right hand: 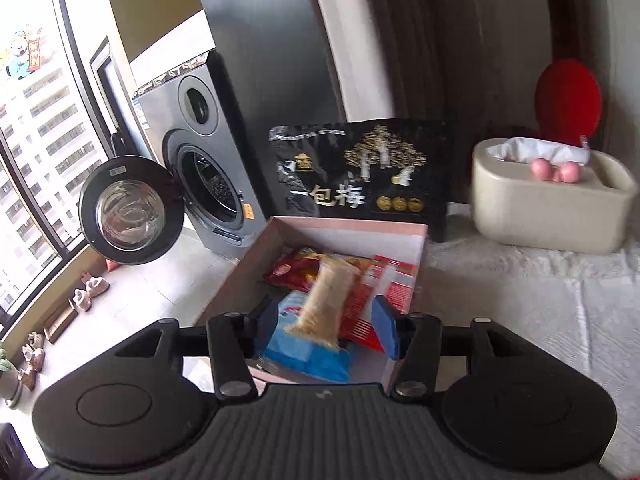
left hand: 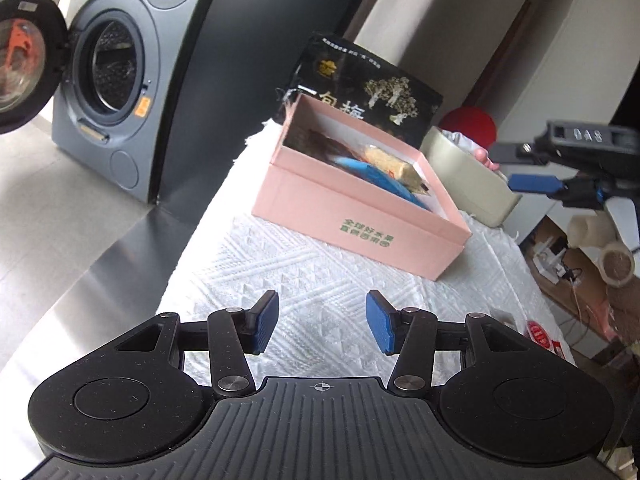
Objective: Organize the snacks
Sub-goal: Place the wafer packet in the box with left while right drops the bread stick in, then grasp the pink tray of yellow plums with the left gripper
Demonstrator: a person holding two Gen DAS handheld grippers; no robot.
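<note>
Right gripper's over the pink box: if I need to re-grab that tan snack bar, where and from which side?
Grip the tan snack bar across its narrow middle, coming from above. It lies long and slim atop the blue packet in the pink box, whose walls block side approach.

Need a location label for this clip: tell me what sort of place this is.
Probably a home laundry or balcony area: a grey front-loading washing machine with its door open, a tall window facing apartment blocks, and a white textured tablecloth under a pink cardboard snack box.

"一包梅" — white characters on the black snack bag (right hand: pixel 356 176)
</note>
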